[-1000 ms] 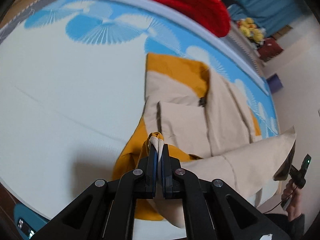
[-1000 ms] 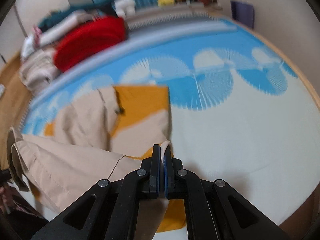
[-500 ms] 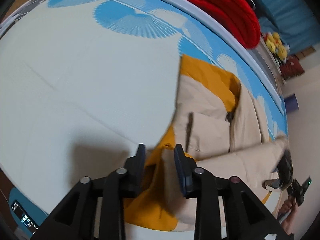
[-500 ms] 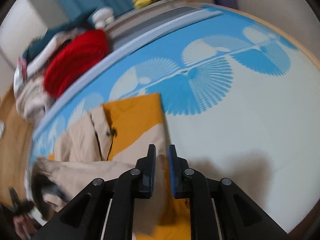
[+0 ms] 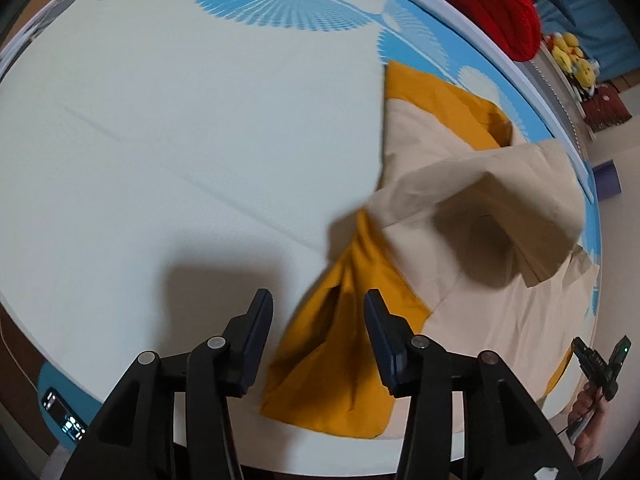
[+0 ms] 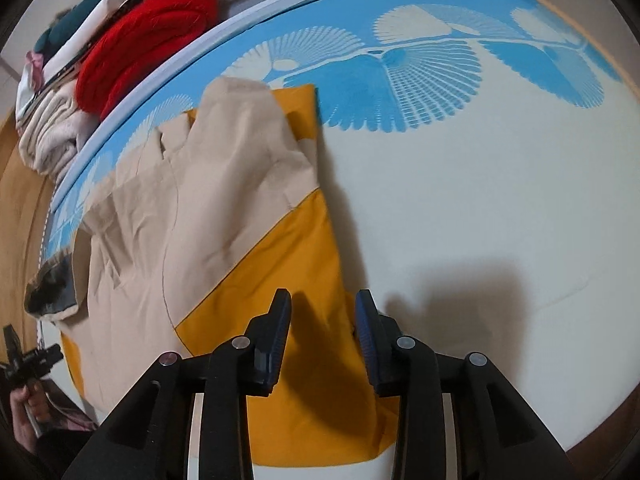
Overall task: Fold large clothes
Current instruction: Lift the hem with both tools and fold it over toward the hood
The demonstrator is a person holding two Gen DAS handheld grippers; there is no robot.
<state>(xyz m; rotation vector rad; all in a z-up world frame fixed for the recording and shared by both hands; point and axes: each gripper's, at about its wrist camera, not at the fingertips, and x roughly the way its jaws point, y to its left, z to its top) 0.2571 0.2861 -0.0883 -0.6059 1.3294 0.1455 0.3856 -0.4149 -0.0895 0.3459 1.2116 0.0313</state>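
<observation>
Your left gripper [image 5: 318, 304] gapes wide, holding nothing; the beige-and-mustard garment [image 5: 460, 240] lies just ahead, spreading rightward. Your right gripper [image 6: 323, 306] is spread empty above its mustard panel. A raised beige flap blurs. Beneath: a white-and-blue patterned mat [image 6: 480, 160]; red blanket [image 6: 144, 40] beyond.

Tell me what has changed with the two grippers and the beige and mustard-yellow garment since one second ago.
Both the left gripper and the right gripper were shut on folds of the beige and mustard-yellow garment; both have opened and let go. The lifted beige part has dropped forward over the garment. The red knitted pile beyond the blue-patterned white mat stayed put.
</observation>
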